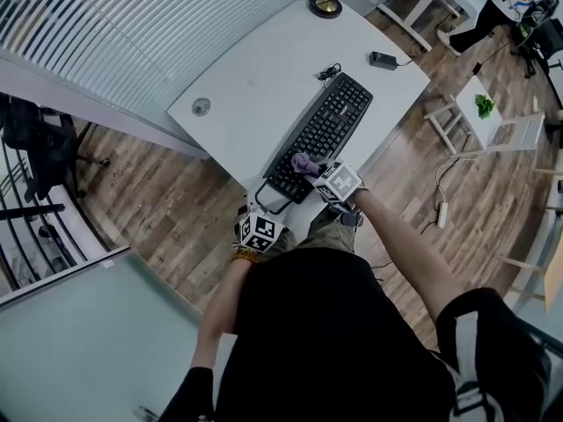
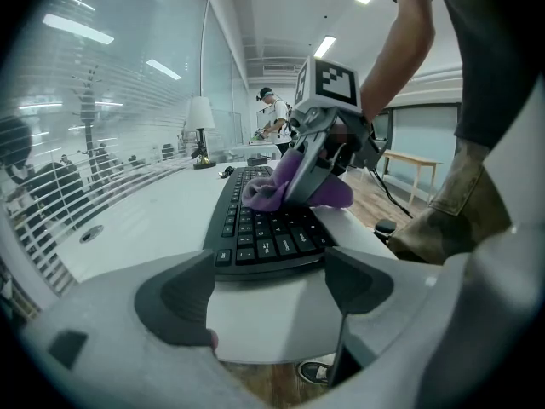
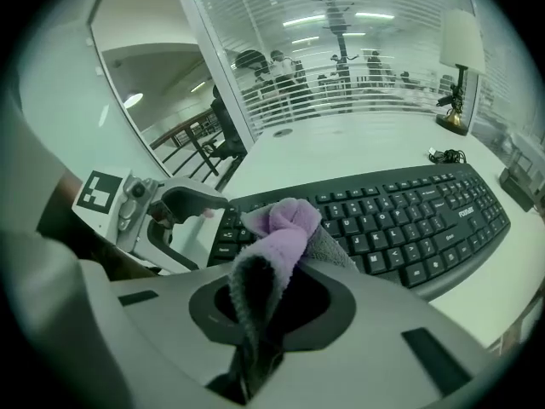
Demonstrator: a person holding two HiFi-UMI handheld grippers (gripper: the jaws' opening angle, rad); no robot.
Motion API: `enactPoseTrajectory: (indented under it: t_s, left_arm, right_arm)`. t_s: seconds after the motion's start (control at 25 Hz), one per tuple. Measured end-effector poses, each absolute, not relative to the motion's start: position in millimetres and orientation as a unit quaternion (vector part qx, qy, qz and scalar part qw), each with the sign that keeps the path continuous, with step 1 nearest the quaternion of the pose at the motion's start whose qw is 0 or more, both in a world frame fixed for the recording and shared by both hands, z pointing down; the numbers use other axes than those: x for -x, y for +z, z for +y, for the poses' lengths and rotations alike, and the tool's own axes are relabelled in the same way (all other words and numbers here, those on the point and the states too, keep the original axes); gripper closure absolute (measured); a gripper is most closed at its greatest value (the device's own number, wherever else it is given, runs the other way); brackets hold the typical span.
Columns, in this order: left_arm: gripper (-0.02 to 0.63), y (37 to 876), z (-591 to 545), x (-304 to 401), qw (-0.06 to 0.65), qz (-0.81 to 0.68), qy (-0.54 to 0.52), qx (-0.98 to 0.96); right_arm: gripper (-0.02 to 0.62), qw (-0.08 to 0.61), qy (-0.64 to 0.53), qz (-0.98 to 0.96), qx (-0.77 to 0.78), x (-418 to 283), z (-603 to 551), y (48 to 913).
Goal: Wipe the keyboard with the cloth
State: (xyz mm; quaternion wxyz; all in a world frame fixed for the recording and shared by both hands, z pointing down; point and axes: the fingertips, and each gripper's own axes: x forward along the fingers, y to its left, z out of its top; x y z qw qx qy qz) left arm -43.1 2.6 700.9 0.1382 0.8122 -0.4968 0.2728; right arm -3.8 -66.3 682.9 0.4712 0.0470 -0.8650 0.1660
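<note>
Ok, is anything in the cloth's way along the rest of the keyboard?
Nothing visible. The right hand-held gripper holds the cloth on the keyboard's near end, and the keys beyond it are bare. The open left hand-held gripper sits off that near end, out of the path.

The head camera hangs high above the person and faces steeply down, so the tabletop point(image 1: 264, 86) runs away toward 1 o'clock with the keyboard point(image 1: 325, 126) near centre, small and far. The left gripper point(image 1: 266, 206) camera sits low at the tabletop's near end, very close, facing along the keyboard toward the lamp point(image 2: 201, 130) at 11 o'clock. The right gripper point(image 2: 296, 190) camera looks across the keyboard from just above it, with the lamp at 2 o'clock. All three share keyboard and lamp; each gripper camera sees the other gripper.
</note>
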Motion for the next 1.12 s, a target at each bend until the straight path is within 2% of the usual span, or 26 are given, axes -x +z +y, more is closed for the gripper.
enactPoseTrajectory:
  t_s: [0.52, 0.72, 0.8, 0.92, 1.0, 1.12]
  left_arm:
    - [0.204, 703.8, 4.7, 43.0, 0.137, -0.486, 0.286, -0.814]
    - [0.206, 706.6, 8.7, 41.5, 0.139, -0.463, 0.308, -0.820]
    - [0.206, 704.4, 11.1, 40.6, 0.160, -0.442, 0.305, -0.828]
    - [0.206, 666.8, -0.2, 41.5, 0.207, -0.442, 0.219, -0.845]
    - [0.207, 620.5, -16.8, 41.9, 0.188, -0.447, 0.166, -0.859]
    - [0.207, 548.2, -50.0, 51.3, 0.122, -0.469, 0.114, -0.867]
  right_arm:
    - [0.558, 0.454, 0.182, -0.872, 0.010, 26.9, 15.0, 683.0]
    - [0.552, 0.449, 0.177, -0.875, 0.038, 26.5, 11.6, 676.8]
    - [0.551, 0.408, 0.211, -0.888, 0.025, 26.5, -3.7, 658.2]
    - [0.550, 0.303, 0.261, -0.917, -0.013, 24.9, -39.5, 608.6]
    - [0.549, 0.243, 0.237, -0.940, -0.045, 20.4, -66.7, 569.0]
    - [0.549, 0.187, 0.137, -0.968, -0.100, 15.7, -101.5, 509.9]
